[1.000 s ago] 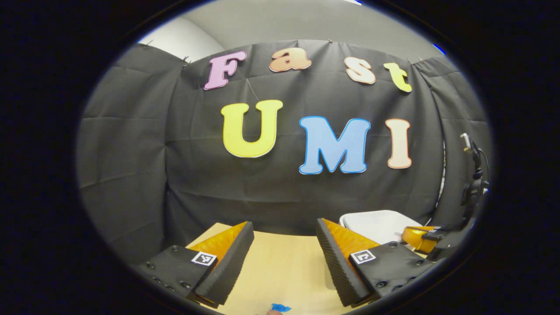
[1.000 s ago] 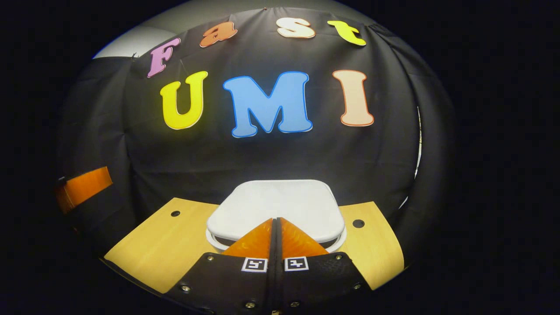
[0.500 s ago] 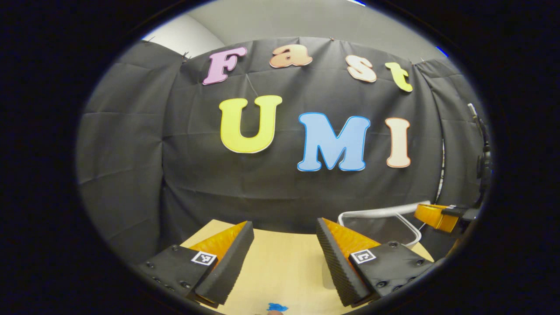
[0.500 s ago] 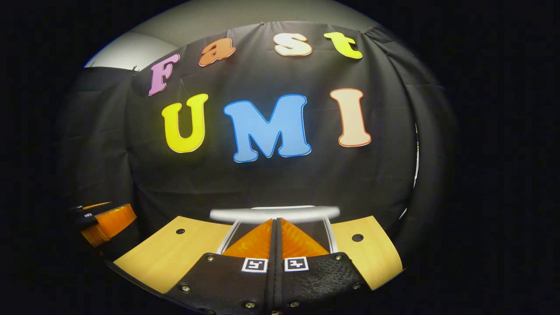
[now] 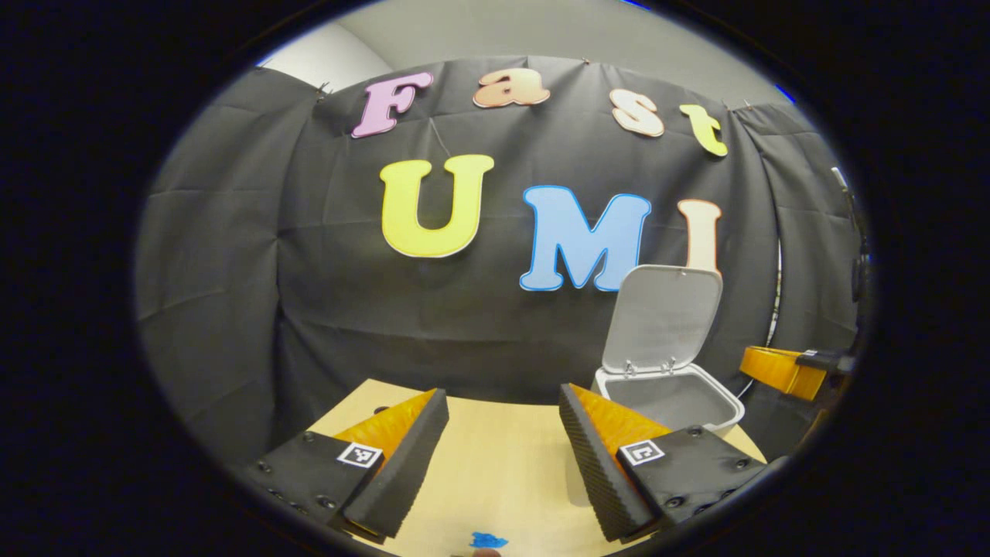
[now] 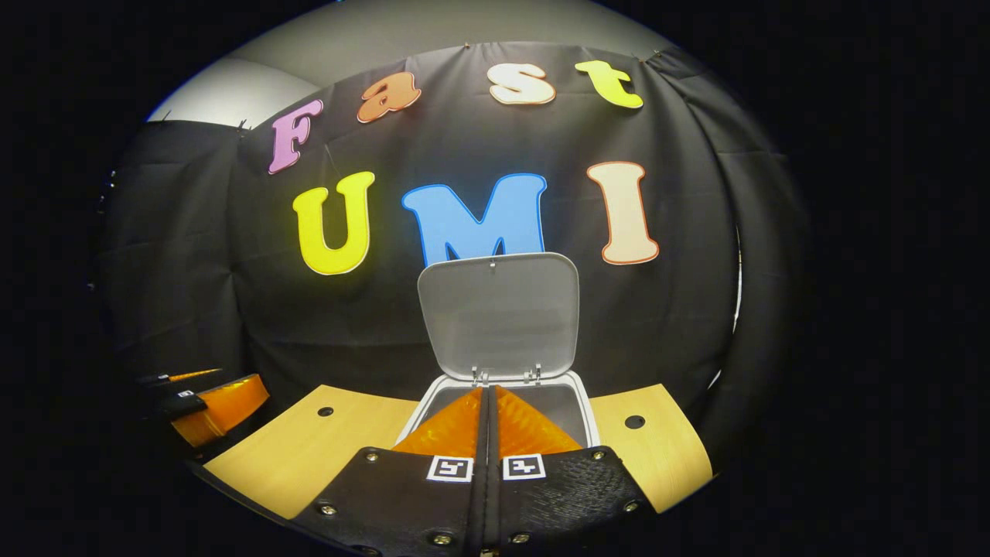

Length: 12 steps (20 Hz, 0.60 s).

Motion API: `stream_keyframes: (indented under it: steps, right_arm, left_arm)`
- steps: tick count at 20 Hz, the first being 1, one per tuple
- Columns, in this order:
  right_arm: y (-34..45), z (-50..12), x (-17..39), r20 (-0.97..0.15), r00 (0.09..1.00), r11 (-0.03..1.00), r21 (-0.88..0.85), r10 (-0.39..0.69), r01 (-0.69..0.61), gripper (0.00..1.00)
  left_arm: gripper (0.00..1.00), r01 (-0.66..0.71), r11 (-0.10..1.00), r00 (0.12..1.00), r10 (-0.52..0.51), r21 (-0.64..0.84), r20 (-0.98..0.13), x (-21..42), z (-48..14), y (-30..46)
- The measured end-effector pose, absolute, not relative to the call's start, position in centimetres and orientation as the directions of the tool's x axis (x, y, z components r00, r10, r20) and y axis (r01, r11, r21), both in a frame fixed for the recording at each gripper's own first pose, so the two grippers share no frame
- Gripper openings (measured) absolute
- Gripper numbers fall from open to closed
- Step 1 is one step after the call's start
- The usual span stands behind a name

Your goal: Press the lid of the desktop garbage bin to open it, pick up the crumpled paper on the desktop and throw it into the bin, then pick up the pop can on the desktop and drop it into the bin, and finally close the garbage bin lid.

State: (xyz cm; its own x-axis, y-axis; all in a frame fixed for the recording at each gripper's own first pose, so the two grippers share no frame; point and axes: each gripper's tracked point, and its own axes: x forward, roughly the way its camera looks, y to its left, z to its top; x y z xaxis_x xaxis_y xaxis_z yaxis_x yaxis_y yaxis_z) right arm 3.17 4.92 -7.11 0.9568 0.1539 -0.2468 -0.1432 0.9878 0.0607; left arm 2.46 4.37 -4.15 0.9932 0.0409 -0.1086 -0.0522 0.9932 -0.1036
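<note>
The white desktop bin [image 5: 700, 422] stands open at the table's far right, its lid [image 5: 662, 317] swung up against the wall. In the right gripper view the lid [image 6: 499, 316] stands upright over the bin's rim [image 6: 589, 408]. My right gripper [image 6: 488, 389] is shut with nothing in it, just in front of the bin's opening; it appears as well in the left gripper view [image 5: 781, 370], right of the bin. My left gripper [image 5: 503, 402] is open over the table, nothing between its fingers.
The wooden table [image 5: 503, 480] has a small blue mark [image 5: 487, 539] near its front edge. Two round holes [image 6: 325, 411] [image 6: 634, 422] sit in the tabletop either side of the bin. My left gripper [image 6: 220, 402] is at the left in the right gripper view.
The bin lid has sprung from flat and closed to fully upright. My right gripper has risen off the lid and stays shut. My left gripper has hardly moved.
</note>
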Motion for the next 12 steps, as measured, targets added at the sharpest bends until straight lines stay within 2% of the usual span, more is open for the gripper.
stream_keyframes:
  steps: [6,7,9,10,11,12]
  right_arm:
    - [4.6,-6.9,2.3,-0.245,0.958,0.988,0.045,0.151,-0.144,0.0]
    - [4.4,-6.8,2.1,-0.245,0.958,0.989,0.043,0.15,-0.144,0.0]
    - [4.3,-6.9,1.9,-0.247,0.958,0.989,0.042,0.147,-0.141,0.0]
    - [4.1,-7.1,1.9,-0.251,0.957,0.99,0.039,0.144,-0.139,0.0]
    - [4.1,-7.1,1.8,-0.253,0.957,0.99,0.036,0.141,-0.137,0.0]
    - [4.0,-7.1,1.8,-0.255,0.957,0.99,0.035,0.139,-0.135,0.0]
  left_arm:
    - [1.0,-0.026,0.997,0.99,0.016,-0.072,-0.138,4.1,-7.7,6.0]
    - [0.96,-0.014,0.998,0.989,0.006,-0.054,-0.146,4.2,-8.9,6.1]
    - [0.96,0.002,1.0,0.985,-0.007,-0.025,-0.172,4.0,-11.5,6.1]
    - [1.0,0.009,1.0,0.982,-0.012,-0.021,-0.188,3.9,-13.0,6.0]
    - [0.96,0.017,1.0,0.978,-0.022,-0.023,-0.207,3.7,-14.5,5.8]
    - [0.96,0.022,0.999,0.973,-0.028,-0.027,-0.23,3.5,-16.2,5.7]
